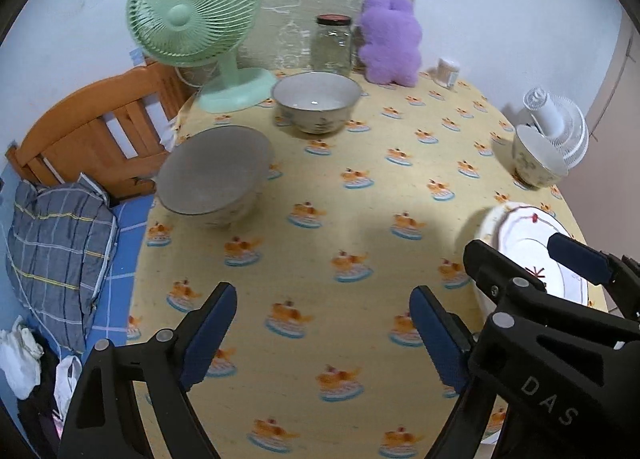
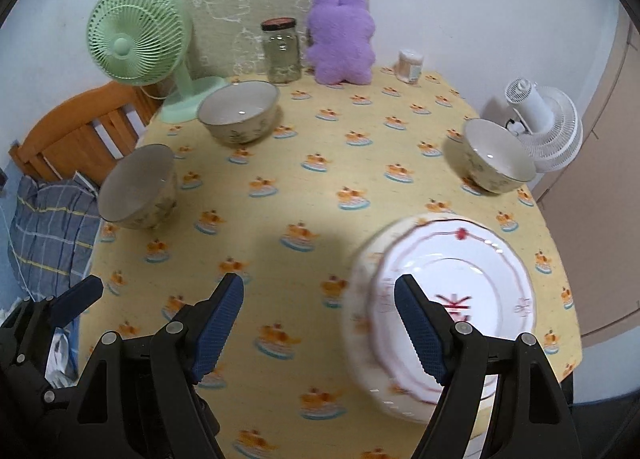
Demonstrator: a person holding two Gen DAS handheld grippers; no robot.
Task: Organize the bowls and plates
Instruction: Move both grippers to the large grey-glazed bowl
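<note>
Left wrist view: our left gripper [image 1: 322,333] hangs over the worktop [image 1: 360,187] with its fingers [image 1: 208,339] spread wide and nothing between them, only the yellow patterned cloth below. Our right gripper [image 2: 320,333] is likewise wide apart and holds nothing; one of its fingers [image 2: 420,335] lies across our sight of the stacked white plates [image 2: 452,295], though we cannot tell whether it touches them. The plates sit at the near right of the worktop, red-trimmed, blurred at the edge. Three bowls stand apart from each other: a grey-lined bowl [image 1: 214,177] near the left edge, a floral bowl [image 1: 316,101] farther back just beside the green fan [image 1: 192,7], and a third bowl [image 2: 494,159] at the right, just in front of a white fan [image 2: 544,131]. At the back we see a glass jar [image 1: 333,44] and a purple plush toy [image 1: 390,41] side by side.
</note>
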